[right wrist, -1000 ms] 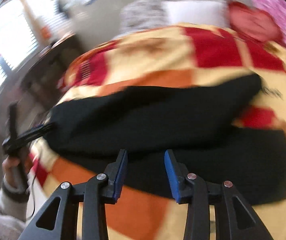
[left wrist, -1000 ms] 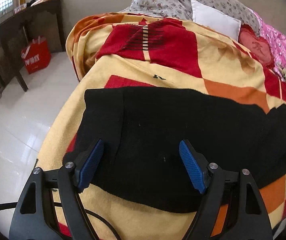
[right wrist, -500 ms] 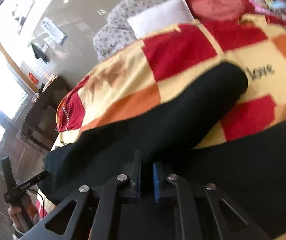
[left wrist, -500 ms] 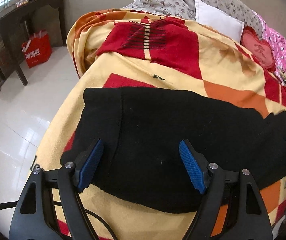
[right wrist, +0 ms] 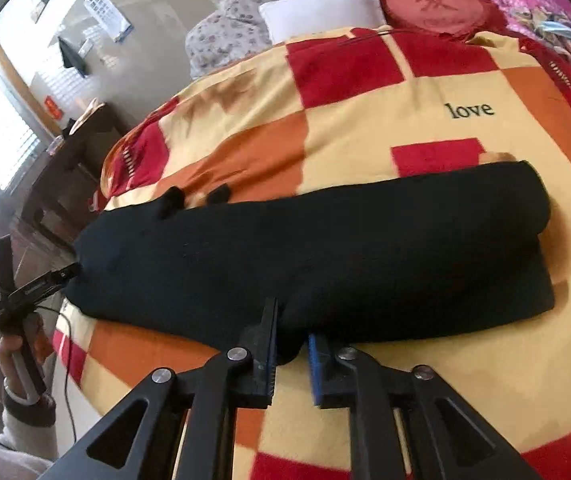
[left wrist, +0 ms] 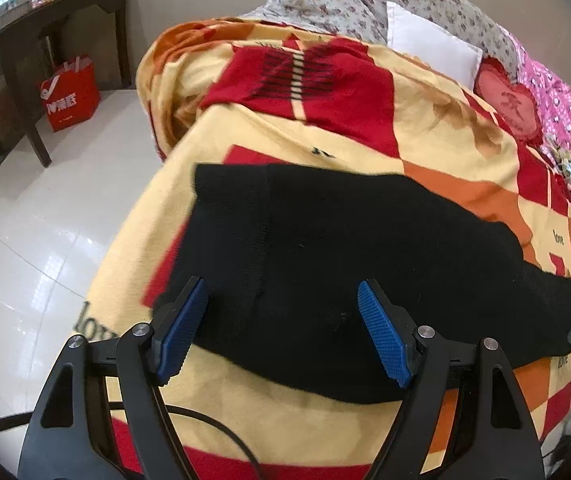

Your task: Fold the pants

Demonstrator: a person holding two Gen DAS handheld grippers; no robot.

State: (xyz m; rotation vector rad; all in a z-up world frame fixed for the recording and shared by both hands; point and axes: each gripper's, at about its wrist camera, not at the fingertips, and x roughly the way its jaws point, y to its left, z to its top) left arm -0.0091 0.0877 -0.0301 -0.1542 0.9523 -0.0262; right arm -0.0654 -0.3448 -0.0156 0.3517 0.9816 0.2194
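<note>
Black pants [left wrist: 365, 248] lie across a yellow, red and orange checked blanket [left wrist: 437, 120] on a bed. In the right wrist view the pants [right wrist: 325, 248] are folded lengthwise, one leg laid over the other. My left gripper [left wrist: 281, 332] is open over the waist end, its blue pads [left wrist: 381, 336] apart and holding nothing. My right gripper [right wrist: 290, 350] is shut on the near edge of the pants. The left gripper also shows at the left of the right wrist view [right wrist: 37, 284], beside the pants' end.
Pillows [left wrist: 433, 46] and a red heart cushion [right wrist: 433, 4] lie at the head of the bed. A dark wooden table [left wrist: 45, 28] and a red bag [left wrist: 71, 94] stand on the tiled floor [left wrist: 45, 220] to the left. A cable [left wrist: 213, 428] trails under my left gripper.
My right gripper closed on the pants' near edge and laid one leg over the other. My left gripper stayed open and pulled back slightly over the waist end.
</note>
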